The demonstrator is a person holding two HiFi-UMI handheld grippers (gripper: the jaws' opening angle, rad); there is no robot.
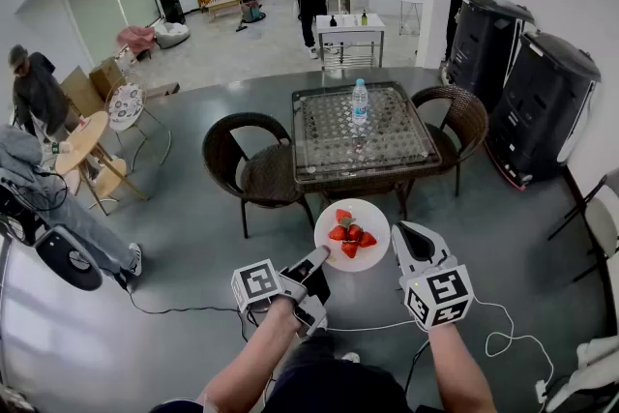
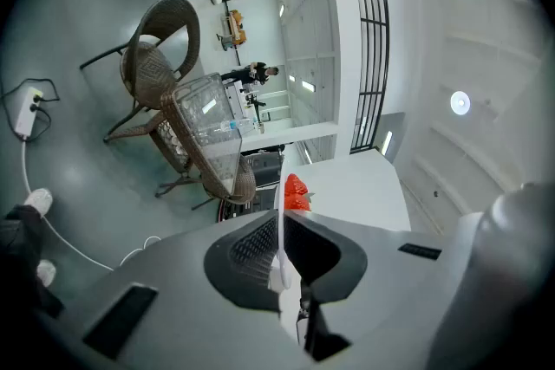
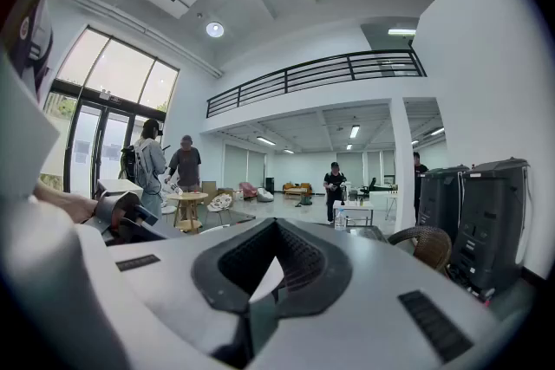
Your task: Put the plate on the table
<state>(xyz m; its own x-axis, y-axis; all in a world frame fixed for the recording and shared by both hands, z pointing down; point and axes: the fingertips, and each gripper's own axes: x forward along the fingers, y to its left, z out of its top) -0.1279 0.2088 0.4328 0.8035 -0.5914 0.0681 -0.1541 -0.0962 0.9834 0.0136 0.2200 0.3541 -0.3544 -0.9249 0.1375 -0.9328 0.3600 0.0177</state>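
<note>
A white plate (image 1: 373,216) carrying several strawberries (image 1: 350,235) hangs in the air just in front of the glass-topped wicker table (image 1: 321,162). My left gripper (image 1: 321,257) is shut on the plate's near-left rim. In the left gripper view the rim (image 2: 279,225) shows edge-on between the jaws of the left gripper (image 2: 282,231), with the strawberries (image 2: 297,191) beyond. My right gripper (image 1: 404,233) hovers close to the plate's right edge, apart from it. Its jaws meet in the right gripper view (image 3: 276,225), holding nothing.
A water bottle (image 1: 359,102) stands on the table. Wicker chairs sit at its left (image 1: 253,160) and right (image 1: 466,116). Two black bins (image 1: 542,102) stand at the right. Cables trail on the floor (image 1: 498,339). People stand farther back and at the left.
</note>
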